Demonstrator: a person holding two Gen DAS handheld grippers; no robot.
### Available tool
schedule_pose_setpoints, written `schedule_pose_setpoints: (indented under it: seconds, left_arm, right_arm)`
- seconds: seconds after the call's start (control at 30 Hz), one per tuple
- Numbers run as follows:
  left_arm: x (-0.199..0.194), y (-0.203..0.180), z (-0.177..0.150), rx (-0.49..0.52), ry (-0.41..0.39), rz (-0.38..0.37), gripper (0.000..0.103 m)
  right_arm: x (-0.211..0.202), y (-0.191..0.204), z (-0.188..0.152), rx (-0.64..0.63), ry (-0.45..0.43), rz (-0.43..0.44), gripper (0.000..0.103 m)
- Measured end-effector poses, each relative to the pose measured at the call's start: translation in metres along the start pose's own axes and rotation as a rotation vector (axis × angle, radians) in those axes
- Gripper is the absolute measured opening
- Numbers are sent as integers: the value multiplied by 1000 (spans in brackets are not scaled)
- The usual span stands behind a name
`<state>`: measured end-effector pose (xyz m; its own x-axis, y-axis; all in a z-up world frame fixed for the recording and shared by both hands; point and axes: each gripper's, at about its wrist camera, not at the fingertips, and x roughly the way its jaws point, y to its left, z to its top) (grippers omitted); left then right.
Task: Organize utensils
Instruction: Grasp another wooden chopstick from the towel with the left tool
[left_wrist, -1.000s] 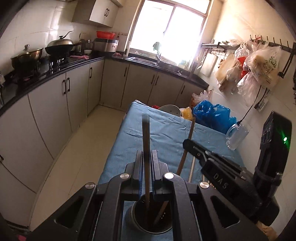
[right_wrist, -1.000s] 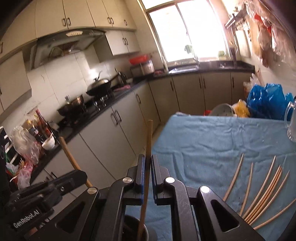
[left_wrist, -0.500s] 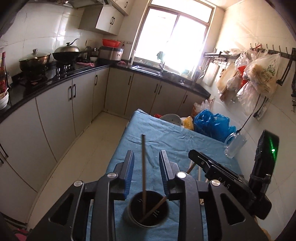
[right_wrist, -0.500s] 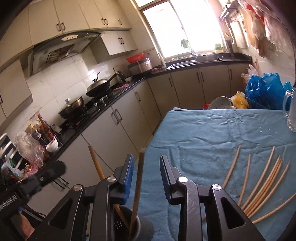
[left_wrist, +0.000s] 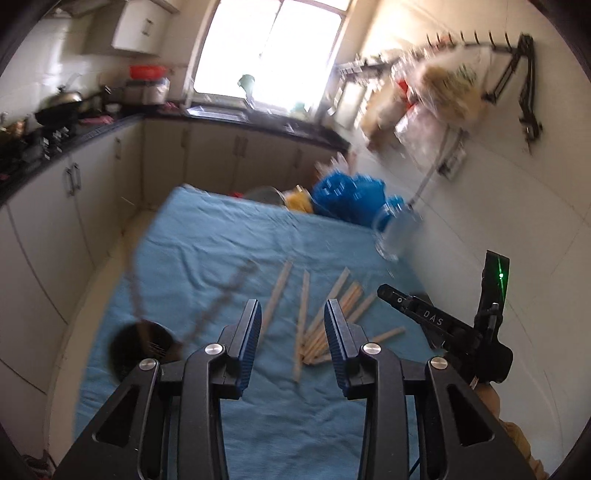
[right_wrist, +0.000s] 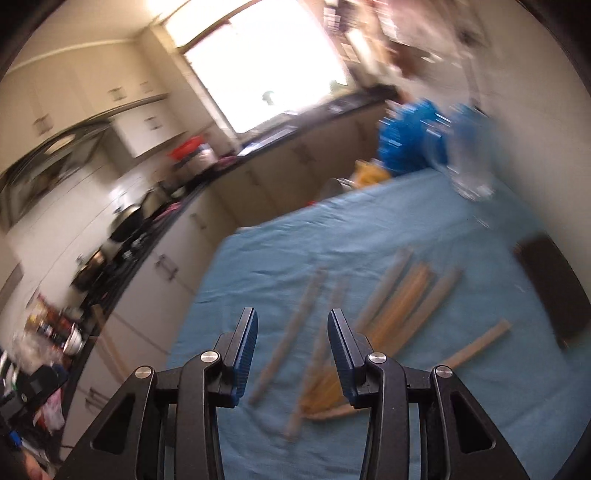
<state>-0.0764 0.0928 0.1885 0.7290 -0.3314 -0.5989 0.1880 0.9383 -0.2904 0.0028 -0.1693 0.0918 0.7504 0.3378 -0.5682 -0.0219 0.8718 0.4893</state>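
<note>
Wooden chopsticks (left_wrist: 314, 325), loose fan on blue cloth (left_wrist: 221, 240), awaiting sorting. Dark holder cup (left_wrist: 138, 345), left, already contains two sticks. Left gripper (left_wrist: 291, 343) and right gripper (right_wrist: 291, 350): jaws opening, empty, both aimed at the fan for the next pick.

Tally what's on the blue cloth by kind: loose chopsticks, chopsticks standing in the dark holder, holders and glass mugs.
Loose chopsticks: 7 that can be told apart; blur may hide more
Chopsticks in the holder: 2
Holder: 1
Glass mug: 1
Total: 11
</note>
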Motion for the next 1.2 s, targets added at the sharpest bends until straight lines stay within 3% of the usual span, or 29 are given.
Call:
schedule_pose_setpoints:
  seconds: [0.1,0.27,0.53,0.77,1.0,1.03,1.07,1.2]
  left_arm:
    - [34,-14,-10,11,74,4,34]
    - [100,-24,-27,47,172,83,34]
    - [188,7,-37,34,247,278,34]
    - [218,21,-41,26,270,360,34]
    - [231,21,-39,29,273,395,37]
    - [232,20,-39,38,277,400,33]
    - [231,19,-39,44,277,399,16]
    - [227,15,-45,32,287,374,7]
  right_arm:
    - [3,-38,-8,38,52,-51,43]
    - [16,-79,-27,85,139,-85,43]
    - [38,-73,-31,45,196,-18,43]
    - [51,-80,-40,-8,267,-160,43]
    - [69,-80,-33,63,278,-181,43]
    - [72,-78,-31,62,275,-193,43]
    - [75,-75,-29,53,269,-212,43]
    - [81,-62,-30,-14,251,-294,42]
